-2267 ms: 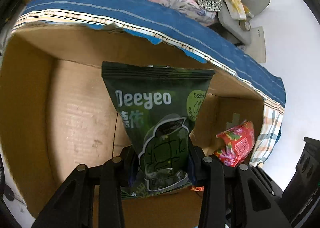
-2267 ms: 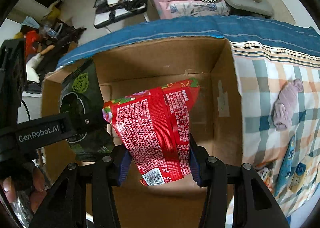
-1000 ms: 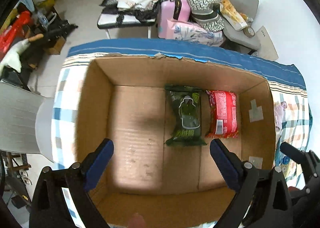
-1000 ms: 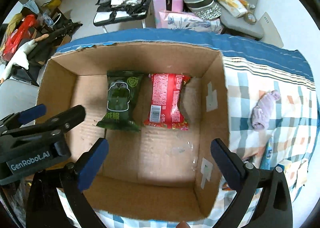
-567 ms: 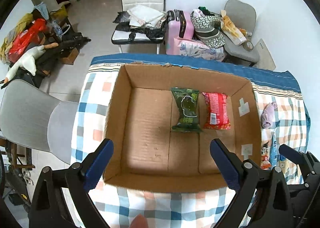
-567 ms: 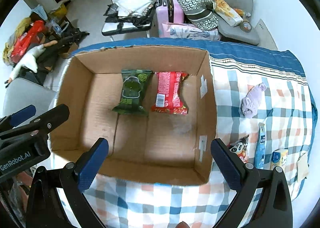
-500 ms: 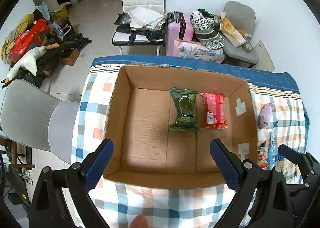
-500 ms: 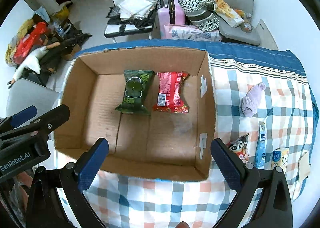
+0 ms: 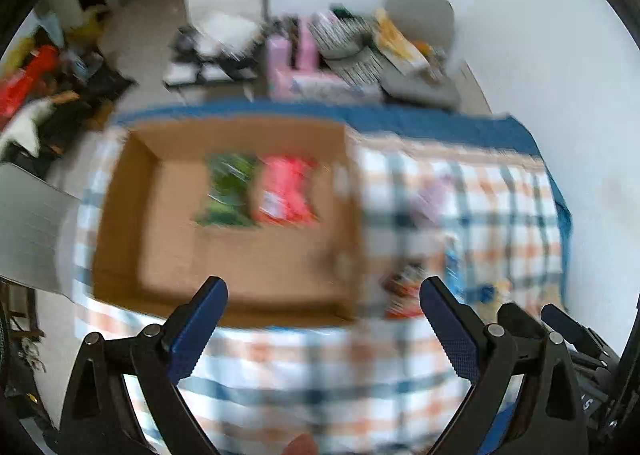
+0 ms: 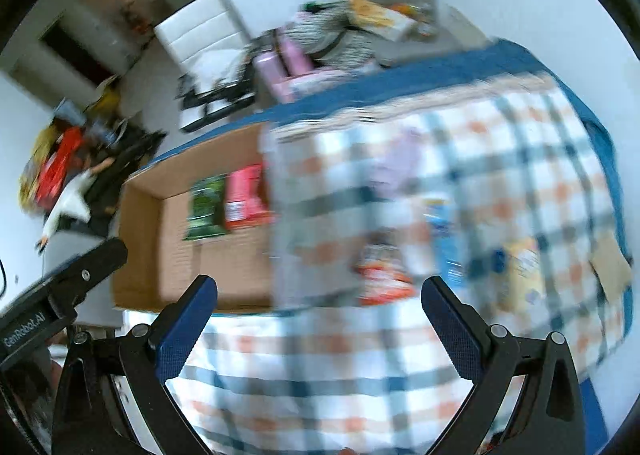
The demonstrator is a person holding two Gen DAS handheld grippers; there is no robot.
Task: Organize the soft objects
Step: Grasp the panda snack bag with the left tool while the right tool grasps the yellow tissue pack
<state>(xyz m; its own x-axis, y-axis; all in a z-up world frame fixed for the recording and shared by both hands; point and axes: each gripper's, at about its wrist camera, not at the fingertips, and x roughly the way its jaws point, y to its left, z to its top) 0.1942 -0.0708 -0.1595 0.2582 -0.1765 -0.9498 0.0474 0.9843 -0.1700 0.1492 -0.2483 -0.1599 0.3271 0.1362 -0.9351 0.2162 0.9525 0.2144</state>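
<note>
Reaching for the next soft item calls for steadying first, since both views are smeared. The left hand-held gripper [image 9: 322, 309] and right hand-held gripper [image 10: 319, 307] both hang empty with jaws spread wide above the blue-and-orange checked cloth [image 10: 320, 359]. Just beyond the right one lies a red-and-white snack packet [image 10: 382, 275], the likely next pick; centre the jaws over it before closing. Farther off, a pale lilac soft bundle [image 10: 400, 159] waits. The brown cardboard box [image 9: 120, 191] already holds a dark green packet [image 9: 228, 191] beside a red packet [image 9: 286, 193].
</note>
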